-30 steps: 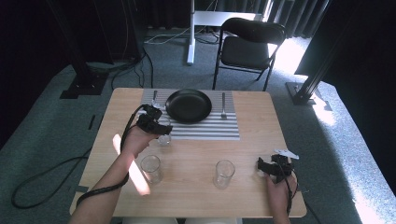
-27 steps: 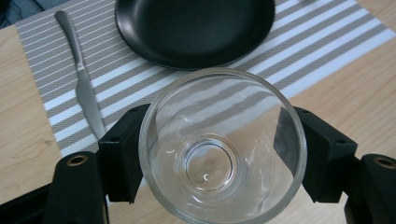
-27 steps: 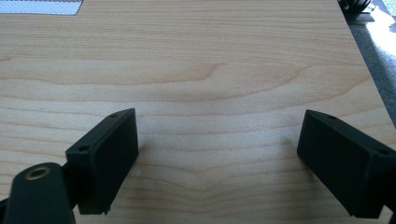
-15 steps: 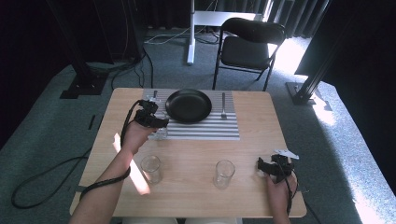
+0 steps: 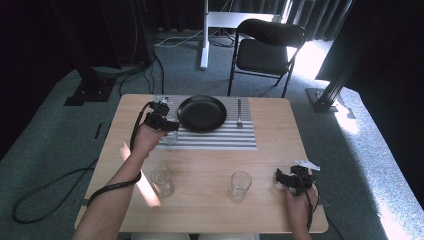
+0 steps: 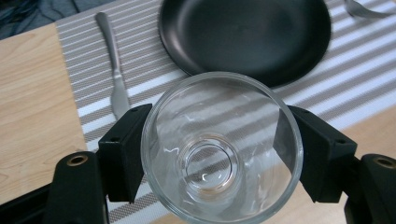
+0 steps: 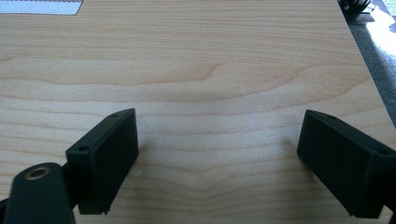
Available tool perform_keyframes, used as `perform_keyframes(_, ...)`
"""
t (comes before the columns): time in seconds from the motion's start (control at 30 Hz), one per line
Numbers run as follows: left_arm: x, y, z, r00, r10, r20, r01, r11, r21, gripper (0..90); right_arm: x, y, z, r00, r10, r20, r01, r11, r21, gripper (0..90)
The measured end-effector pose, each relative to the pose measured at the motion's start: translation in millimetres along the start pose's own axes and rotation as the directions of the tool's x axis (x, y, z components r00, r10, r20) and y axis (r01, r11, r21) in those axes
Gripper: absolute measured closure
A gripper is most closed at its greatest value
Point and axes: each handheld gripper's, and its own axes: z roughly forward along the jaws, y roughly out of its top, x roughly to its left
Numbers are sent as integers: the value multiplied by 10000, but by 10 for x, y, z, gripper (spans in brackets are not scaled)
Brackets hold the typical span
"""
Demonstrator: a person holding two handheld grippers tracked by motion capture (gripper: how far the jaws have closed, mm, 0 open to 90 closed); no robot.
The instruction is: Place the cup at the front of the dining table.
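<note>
Clear glass (image 6: 220,149) sits upright between the left gripper (image 6: 219,154) fingers (image 6: 122,154), both pads against its sides, held over the near-left corner of the striped placemat (image 6: 88,88). Black plate (image 6: 243,37) just beyond it on the mat, knife (image 6: 114,70) to the plate's left, fork (image 5: 239,112) on its right. In the high view the left gripper (image 5: 162,122) is at the mat's left edge, next to the plate (image 5: 202,113). Two more empty glasses stand on the bare wooden tabletop (image 5: 200,165) nearer the person: one left (image 5: 162,181), one centre (image 5: 240,186). Right gripper (image 5: 290,178) rests low at the tabletop's near-right corner, fingers (image 7: 105,158) spread wide, empty, wood grain (image 7: 210,93) between them.
</note>
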Motion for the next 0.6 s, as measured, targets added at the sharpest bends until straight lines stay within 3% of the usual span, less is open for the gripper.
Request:
perform_keyframes(0.2,78,66,87,9994,-331,-61,331,9994,-53,287,0,0,0,10000,0,-1,0,10000,1,119)
perform_keyframes(0.6,196,137,236,9994,-330,59,330,9995,22,287,0,0,0,10000,-2,-1,2,10000,-1,119)
